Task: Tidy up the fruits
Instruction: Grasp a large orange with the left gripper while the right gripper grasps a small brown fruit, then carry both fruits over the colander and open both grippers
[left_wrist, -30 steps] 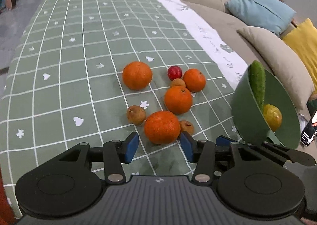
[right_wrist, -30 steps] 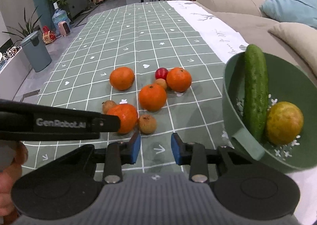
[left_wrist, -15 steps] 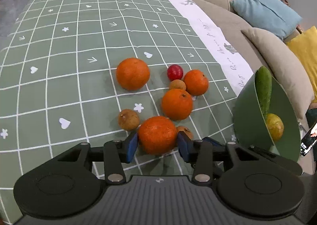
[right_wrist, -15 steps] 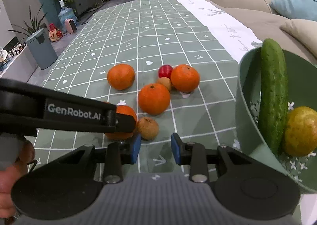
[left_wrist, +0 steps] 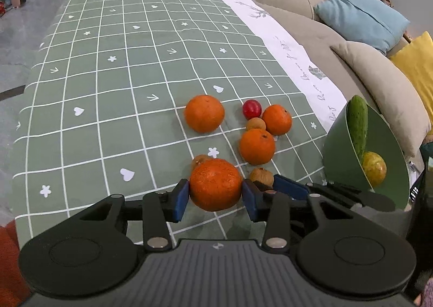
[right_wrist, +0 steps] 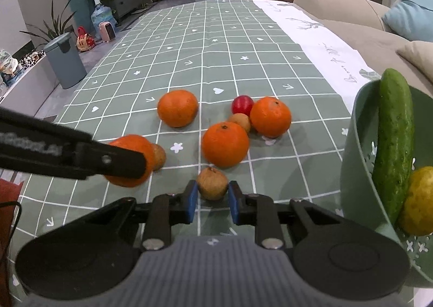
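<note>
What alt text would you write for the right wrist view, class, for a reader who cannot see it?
The right tool is shut on a small brown fruit on a green checked tablecloth. To its left, the left tool's arm crosses an orange, with more fruit behind. At right, a green bowl holds a cucumber and a yellowish fruit.

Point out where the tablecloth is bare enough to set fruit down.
Bare: the green tablecloth left of and beyond the far orange, and the white strip along the sofa. Crowded: the fruit cluster around the red fruit, and beside the green bowl.
</note>
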A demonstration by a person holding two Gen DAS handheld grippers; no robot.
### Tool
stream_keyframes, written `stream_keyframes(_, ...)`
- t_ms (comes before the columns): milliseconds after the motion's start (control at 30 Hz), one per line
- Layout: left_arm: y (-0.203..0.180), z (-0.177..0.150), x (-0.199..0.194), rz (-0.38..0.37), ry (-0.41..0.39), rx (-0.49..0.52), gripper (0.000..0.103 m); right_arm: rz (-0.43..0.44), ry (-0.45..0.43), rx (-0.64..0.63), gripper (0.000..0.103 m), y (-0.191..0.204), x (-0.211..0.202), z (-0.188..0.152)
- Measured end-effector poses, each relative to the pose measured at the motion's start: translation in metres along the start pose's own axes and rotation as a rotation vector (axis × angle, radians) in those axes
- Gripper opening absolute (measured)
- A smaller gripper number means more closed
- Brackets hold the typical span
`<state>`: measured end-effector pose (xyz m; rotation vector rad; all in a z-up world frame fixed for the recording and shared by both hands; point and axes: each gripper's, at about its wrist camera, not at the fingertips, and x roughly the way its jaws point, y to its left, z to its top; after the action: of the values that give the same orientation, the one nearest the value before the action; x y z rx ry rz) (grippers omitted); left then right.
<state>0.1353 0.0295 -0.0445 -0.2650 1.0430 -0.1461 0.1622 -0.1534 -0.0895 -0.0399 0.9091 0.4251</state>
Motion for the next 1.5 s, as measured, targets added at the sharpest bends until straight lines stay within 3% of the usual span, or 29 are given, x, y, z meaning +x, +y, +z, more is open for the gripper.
stream_keyframes(200,-0.005,-0.005,-0.014,0.002,-0.017,0.020,0.048,-0.015,-0.025,-0.021,0.020,0.003,-0.016,0.001)
stream_keyframes(400,-0.028,-0.004,-0.039,-0.015,-0.071,0.089,0.048,-0.060,-0.067,-0.030,0.020,0.001,-0.059,0.005)
stream_keyframes(833,-0.124,0.003,-0.068,-0.106,-0.156,0.327,0.047,-0.175,-0.111,-0.011,0.019,-0.045,-0.140,0.004)
stream_keyframes(967,-0.147,0.012,-0.057,-0.185,-0.105,0.321,0.047,-0.198,-0.077,-0.009,0.019,-0.071,-0.150,0.007)
stream_keyframes(1167,-0.175,0.022,-0.022,-0.221,0.015,0.311,0.047,-0.218,0.025,-0.031,0.019,-0.107,-0.146,0.008)
stream_keyframes(1300,-0.186,0.024,0.004,-0.217,0.136,0.326,0.047,-0.192,0.119,-0.006,0.019,-0.131,-0.134,0.004)
stream_keyframes(1500,-0.200,0.025,0.031,-0.177,0.238,0.365,0.047,-0.141,0.220,0.012,0.019,-0.146,-0.116,0.004)
